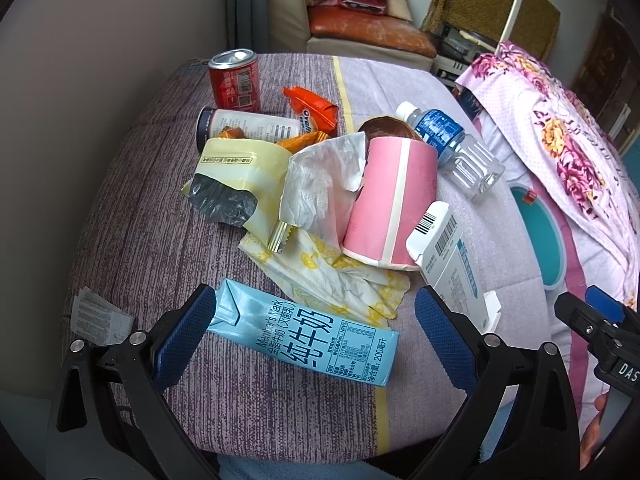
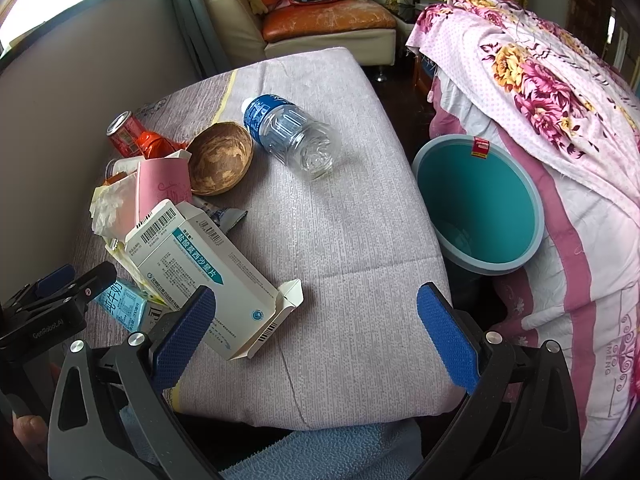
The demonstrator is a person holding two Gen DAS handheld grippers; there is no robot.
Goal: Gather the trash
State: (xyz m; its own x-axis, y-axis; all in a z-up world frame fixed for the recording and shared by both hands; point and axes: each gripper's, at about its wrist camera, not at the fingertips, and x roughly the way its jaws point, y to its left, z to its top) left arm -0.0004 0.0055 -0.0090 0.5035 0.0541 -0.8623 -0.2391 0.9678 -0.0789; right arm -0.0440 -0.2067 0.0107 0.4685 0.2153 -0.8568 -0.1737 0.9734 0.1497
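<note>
Purple-grey striped cloth covers the table (image 1: 152,248) on which the trash is heaped, with a sofa (image 2: 320,28) seen behind it and a flowered quilt (image 2: 560,120) at the right.

Wide-spread jaws are shown on the left gripper (image 1: 316,332), and nothing is held. Its left pad (image 1: 180,336) lies against the folded top of a light blue milk carton (image 1: 304,340), while the right pad is well apart from it. The carton lies flat — its long axis runs across the gap, folded top toward the left pad, base toward the lower right.

Just beyond the carton a yellow-printed wrapper (image 1: 332,276) is seen, and on it a pink paper cup (image 1: 388,204) lies on its side, base toward the camera. Crumpled white tissue (image 1: 320,184) is pressed beside the cup, a cream and black bag (image 1: 236,176) left of that. Farther back a white tube (image 1: 248,126), an orange sachet (image 1: 312,108) and an upright red can (image 1: 236,80) are found.

Equally wide jaws are shown on the right gripper (image 2: 316,336), also empty. A white medicine box (image 2: 212,272) with open end flaps touches its left pad (image 2: 182,340); the box's long axis runs from upper left to lower right. Beyond it a brown bowl (image 2: 220,158) is tilted, and a clear water bottle (image 2: 292,136) lies flat, cap pointing away to the upper left. A teal bin (image 2: 476,196) leans between table and quilt, mouth toward the camera.
</note>
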